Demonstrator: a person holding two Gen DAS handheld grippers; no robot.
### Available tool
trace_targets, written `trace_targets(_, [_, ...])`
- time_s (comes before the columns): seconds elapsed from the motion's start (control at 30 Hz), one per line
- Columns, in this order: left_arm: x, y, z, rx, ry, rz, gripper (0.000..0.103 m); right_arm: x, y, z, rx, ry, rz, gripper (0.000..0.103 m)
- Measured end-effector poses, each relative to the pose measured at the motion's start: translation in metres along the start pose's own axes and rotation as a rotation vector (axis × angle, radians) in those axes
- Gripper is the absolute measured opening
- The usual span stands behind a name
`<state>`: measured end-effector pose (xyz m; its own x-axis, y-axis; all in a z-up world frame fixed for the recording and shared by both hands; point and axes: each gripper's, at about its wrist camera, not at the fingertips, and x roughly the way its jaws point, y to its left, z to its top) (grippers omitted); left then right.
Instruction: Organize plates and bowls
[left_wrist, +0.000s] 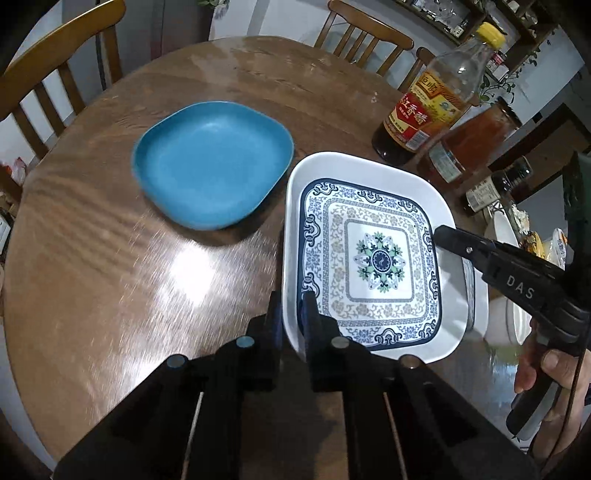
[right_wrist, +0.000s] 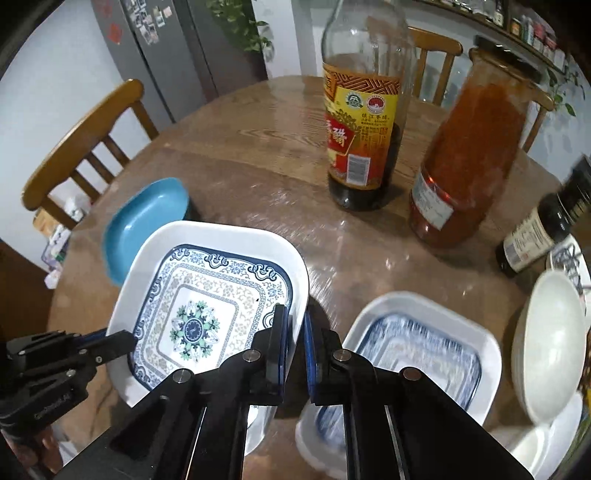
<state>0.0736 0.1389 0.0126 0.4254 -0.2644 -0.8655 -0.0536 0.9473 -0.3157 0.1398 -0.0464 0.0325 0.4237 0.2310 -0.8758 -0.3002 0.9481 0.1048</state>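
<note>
A white square plate with a blue floral pattern (left_wrist: 373, 254) is held above the wooden table by both grippers. My left gripper (left_wrist: 293, 314) is shut on its near-left rim. My right gripper (right_wrist: 295, 325) is shut on the opposite rim of the same plate (right_wrist: 199, 306); it shows in the left wrist view (left_wrist: 443, 236) at the plate's right edge. A blue plate (left_wrist: 212, 162) lies on the table to the left, also seen in the right wrist view (right_wrist: 144, 221). A second patterned plate (right_wrist: 421, 354) lies on the table below and to the right.
A vinegar bottle (left_wrist: 432, 99), a jar of red sauce (left_wrist: 472, 144) and a small dark bottle (left_wrist: 495, 188) stand at the right. White bowls (right_wrist: 550, 343) sit at the far right. Wooden chairs (left_wrist: 48, 70) surround the round table (left_wrist: 110, 258).
</note>
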Motion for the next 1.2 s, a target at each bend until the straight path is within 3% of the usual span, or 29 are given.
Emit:
trace_targets(0.33, [-0.021,0.043,-0.050,-0.032,0.024,0.127,0.009,0.010,0.044,-0.051,-0.055,0.056,0.081,0.012])
trace_targets(0.53, [-0.015,0.060,-0.052,-0.065,0.036,0.193,0.010,0.027,0.079,-0.075,-0.086,0.084,0.109,0.013])
trace_targets(0.63, [-0.013,0.059,-0.051,-0.066,0.035,0.195,0.029,0.032,0.085,-0.076,-0.094,0.073,0.082,0.013])
trace_targets(0.7, [-0.018,0.058,-0.052,-0.062,0.011,0.208,0.061,0.028,0.084,-0.078,-0.077,0.056,0.069,0.013])
trace_targets(0.93, [-0.040,0.051,-0.051,-0.033,-0.047,0.200,0.070,-0.014,0.047,-0.091,0.030,-0.035,0.069,0.014])
trace_targets(1.0, [-0.041,0.042,-0.049,-0.016,-0.053,0.185,0.078,-0.028,0.026,-0.100,0.118,-0.061,0.073,0.015])
trace_targets(1.2, [-0.036,0.007,-0.040,0.043,-0.046,0.114,0.093,-0.065,-0.042,-0.138,0.396,-0.142,0.025,0.049])
